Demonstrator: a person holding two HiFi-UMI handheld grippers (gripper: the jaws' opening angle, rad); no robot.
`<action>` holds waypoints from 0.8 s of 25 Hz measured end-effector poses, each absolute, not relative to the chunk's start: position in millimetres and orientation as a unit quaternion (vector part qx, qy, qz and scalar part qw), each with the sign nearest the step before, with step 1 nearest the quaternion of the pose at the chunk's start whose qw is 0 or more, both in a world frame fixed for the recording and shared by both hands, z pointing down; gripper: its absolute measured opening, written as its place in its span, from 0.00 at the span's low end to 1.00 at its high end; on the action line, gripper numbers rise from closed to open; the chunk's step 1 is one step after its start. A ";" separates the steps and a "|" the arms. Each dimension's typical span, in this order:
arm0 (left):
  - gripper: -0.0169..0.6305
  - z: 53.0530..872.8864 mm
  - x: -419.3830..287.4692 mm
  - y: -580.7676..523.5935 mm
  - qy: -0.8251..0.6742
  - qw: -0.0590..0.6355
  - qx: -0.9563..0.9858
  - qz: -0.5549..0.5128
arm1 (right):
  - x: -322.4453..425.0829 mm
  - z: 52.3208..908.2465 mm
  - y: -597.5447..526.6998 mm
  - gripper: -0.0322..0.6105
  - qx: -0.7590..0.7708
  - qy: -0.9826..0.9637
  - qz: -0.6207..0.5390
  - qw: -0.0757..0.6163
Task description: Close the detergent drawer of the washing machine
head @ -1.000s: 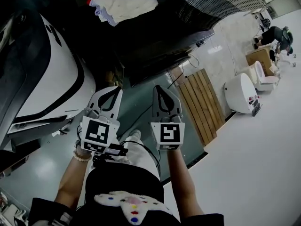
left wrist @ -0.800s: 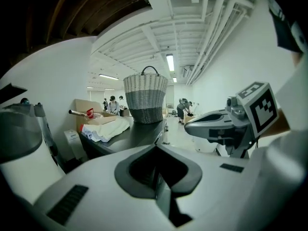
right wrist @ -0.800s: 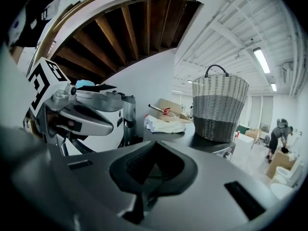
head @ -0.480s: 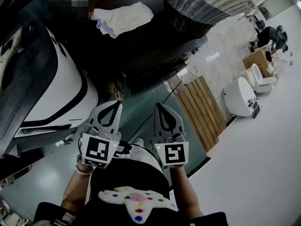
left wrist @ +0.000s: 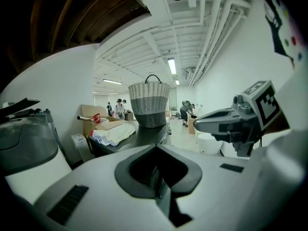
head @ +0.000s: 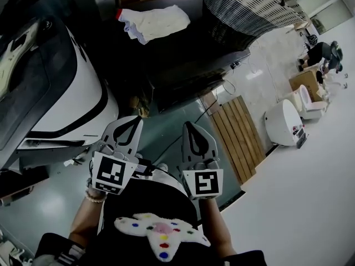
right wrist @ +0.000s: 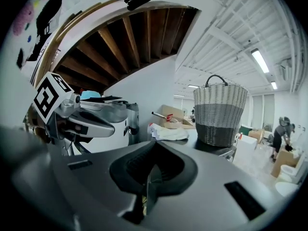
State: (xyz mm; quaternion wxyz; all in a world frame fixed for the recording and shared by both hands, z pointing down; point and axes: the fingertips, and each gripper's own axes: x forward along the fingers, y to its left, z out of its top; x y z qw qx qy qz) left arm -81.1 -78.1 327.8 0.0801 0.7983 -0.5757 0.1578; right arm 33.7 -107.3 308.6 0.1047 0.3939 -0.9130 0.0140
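The white washing machine (head: 83, 101) with its dark top stands at the left; I cannot make out its detergent drawer. My left gripper (head: 132, 121) and right gripper (head: 189, 125) are held side by side in front of my body, above the greenish floor and to the right of the machine, touching nothing. Both are shut and empty. In the left gripper view my own jaws (left wrist: 156, 147) meet with nothing between them, and the right gripper (left wrist: 202, 124) shows at the right. In the right gripper view my jaws (right wrist: 154, 147) are likewise together, with the machine (right wrist: 103, 134) behind the left gripper (right wrist: 120, 125).
A dark table (head: 188, 54) beyond the grippers carries a white cloth (head: 155, 21) and a wicker basket (head: 249, 4). A wooden pallet (head: 236, 126) lies on the floor to the right, next to a white toilet-like fixture (head: 285, 115). A person (head: 324, 51) bends over far right.
Both grippers have come up a little, still side by side and shut. The head view has shifted, showing more of the machine's top and the table.
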 end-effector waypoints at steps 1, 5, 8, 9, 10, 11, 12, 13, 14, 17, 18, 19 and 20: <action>0.04 327.3 -80.9 -77.4 -0.576 0.080 0.798 0.157 | 33.4 307.4 -106.9 0.06 0.395 -0.913 0.014 0.102; 0.04 326.2 -77.8 -75.1 -0.575 0.081 0.800 0.154 | 33.4 306.9 -105.1 0.06 0.394 -0.914 0.011 0.100; 0.04 324.8 -75.1 -73.7 -0.573 0.084 0.801 0.149 | 34.6 307.8 -102.5 0.05 0.392 -0.914 0.010 0.103; 0.04 324.7 -74.6 -73.6 -0.573 0.084 0.801 0.149 | 34.7 308.3 -101.8 0.05 0.390 -0.915 0.010 0.105; 0.04 324.8 -74.3 -73.6 -0.574 0.084 0.801 0.149 | 34.7 308.8 -101.1 0.05 0.389 -0.915 0.009 0.107; 0.04 325.0 -73.9 -73.4 -0.574 0.084 0.801 0.149 | 34.7 309.4 -100.2 0.06 0.387 -0.916 0.009 0.108; 0.04 325.4 -73.5 -73.1 -0.574 0.085 0.800 0.149 | 34.7 310.1 -99.4 0.05 0.386 -0.916 0.010 0.110; 0.04 325.9 -73.2 -72.9 -0.575 0.085 0.800 0.150 | 34.8 310.8 -98.6 0.05 0.385 -0.916 0.011 0.111; 0.04 326.9 -73.0 -72.7 -0.575 0.085 0.800 0.150 | 35.1 311.6 -97.9 0.05 0.384 -0.916 0.012 0.112; 0.04 330.6 -73.1 -72.1 -0.575 0.088 0.798 0.154 | 36.3 314.2 -96.2 0.05 0.384 -0.916 0.016 0.114; 0.04 331.4 -73.2 -71.6 -0.576 0.088 0.798 0.155 | 36.6 314.8 -95.6 0.05 0.383 -0.916 0.016 0.115; 0.04 331.9 -73.3 -70.9 -0.576 0.089 0.797 0.156 | 36.9 315.1 -94.9 0.05 0.382 -0.917 0.016 0.116; 0.04 332.4 -73.3 -70.2 -0.576 0.090 0.797 0.157 | 37.0 315.3 -94.3 0.05 0.381 -0.917 0.017 0.117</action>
